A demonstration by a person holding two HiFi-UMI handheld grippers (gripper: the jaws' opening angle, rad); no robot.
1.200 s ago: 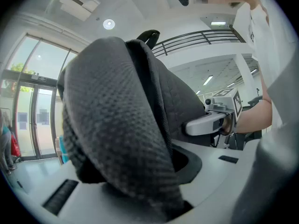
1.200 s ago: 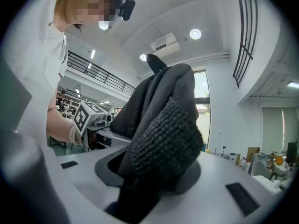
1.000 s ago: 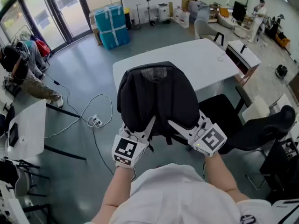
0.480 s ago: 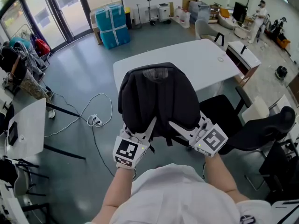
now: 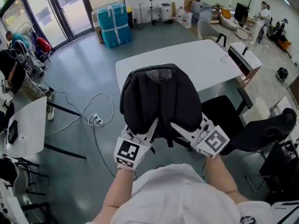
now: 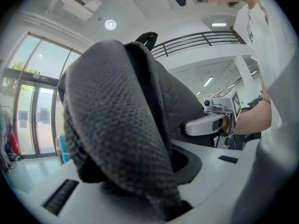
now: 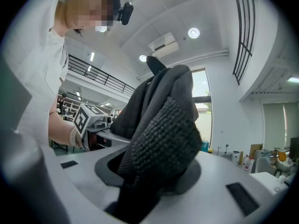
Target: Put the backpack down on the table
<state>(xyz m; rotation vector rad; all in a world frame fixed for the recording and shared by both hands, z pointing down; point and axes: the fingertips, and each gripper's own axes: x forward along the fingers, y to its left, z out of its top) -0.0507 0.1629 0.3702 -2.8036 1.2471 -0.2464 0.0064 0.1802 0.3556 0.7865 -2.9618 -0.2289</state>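
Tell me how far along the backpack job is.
Done: the backpack is picked up, with the left gripper and the right gripper each shut on its padded mesh fabric. In hand: it is held up in the air at the near edge of the white table, apparently not resting on it. Left: bring it over the tabletop, lower it until it rests there, then let go.

I am seeing a black backpack (image 5: pixel 159 101), its strap (image 6: pixel 117 139) showing a coarse charcoal mesh weave. Both the left gripper (image 5: pixel 149 126) and right gripper (image 5: pixel 180 126) are showing white, with black-and-white square markers. The table (image 5: pixel 187 59) is looking plain white, the boxes (image 5: pixel 113 24) teal.
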